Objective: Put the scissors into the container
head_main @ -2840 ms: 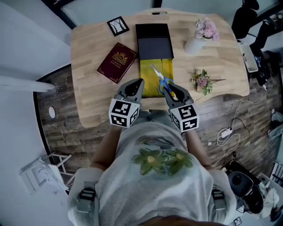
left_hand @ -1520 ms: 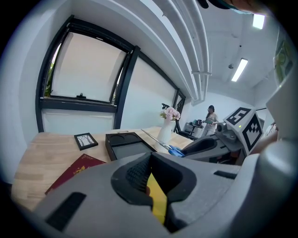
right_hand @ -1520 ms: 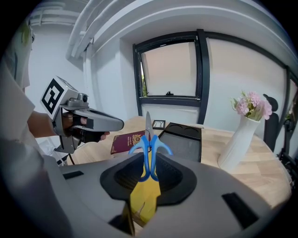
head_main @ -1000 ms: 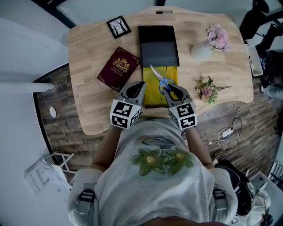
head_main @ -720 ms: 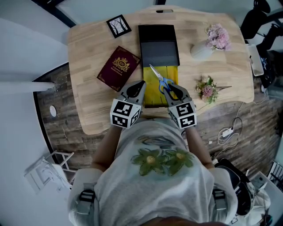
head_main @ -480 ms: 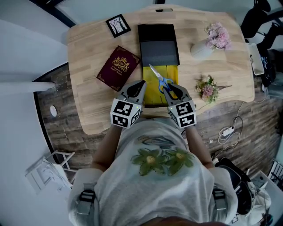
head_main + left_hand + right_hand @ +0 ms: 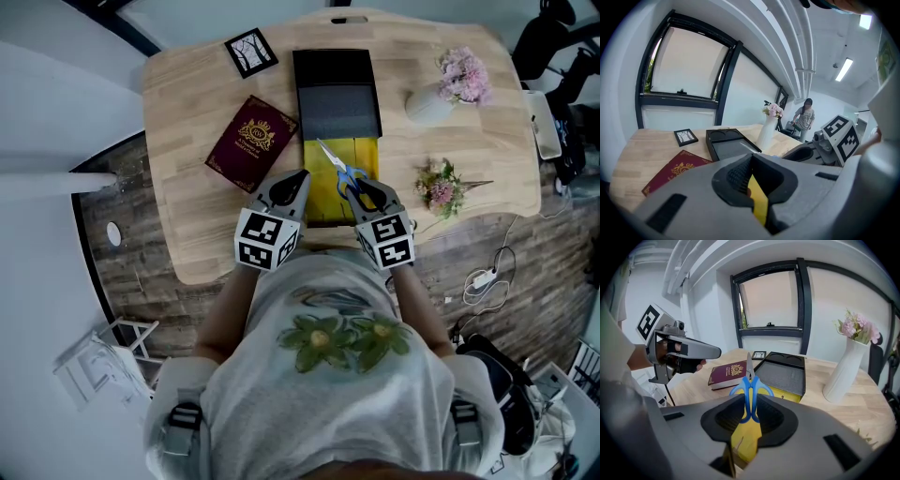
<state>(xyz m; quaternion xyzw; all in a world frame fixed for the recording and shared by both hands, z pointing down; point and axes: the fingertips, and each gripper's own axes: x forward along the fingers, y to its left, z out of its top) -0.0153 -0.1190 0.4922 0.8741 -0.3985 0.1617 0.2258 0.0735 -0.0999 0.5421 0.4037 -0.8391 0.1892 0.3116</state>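
Note:
The blue-handled scissors [image 7: 339, 170] are held by their handles in my right gripper [image 7: 362, 193], which is shut on them. Their blades [image 7: 748, 363] point forward, over the yellow open container [image 7: 323, 190] at the table's near edge. A black sleeve [image 7: 336, 94] covers the container's far half and shows in the right gripper view as the black sleeve [image 7: 783, 373]. My left gripper [image 7: 298, 179] hovers by the container's left side. Its jaws stand together, with only a thin yellow strip showing in the slit at the left gripper [image 7: 752, 180]. The right gripper [image 7: 747, 413] looks along the scissors.
A maroon book [image 7: 251, 133] lies left of the container and a small framed picture [image 7: 249, 53] sits behind it. A white vase with pink flowers [image 7: 441, 89] stands at the back right. A loose flower sprig [image 7: 436, 186] lies near the right front edge.
Both grippers stay almost where they were over the last second. The right gripper keeps its hold on the scissors above the yellow container.

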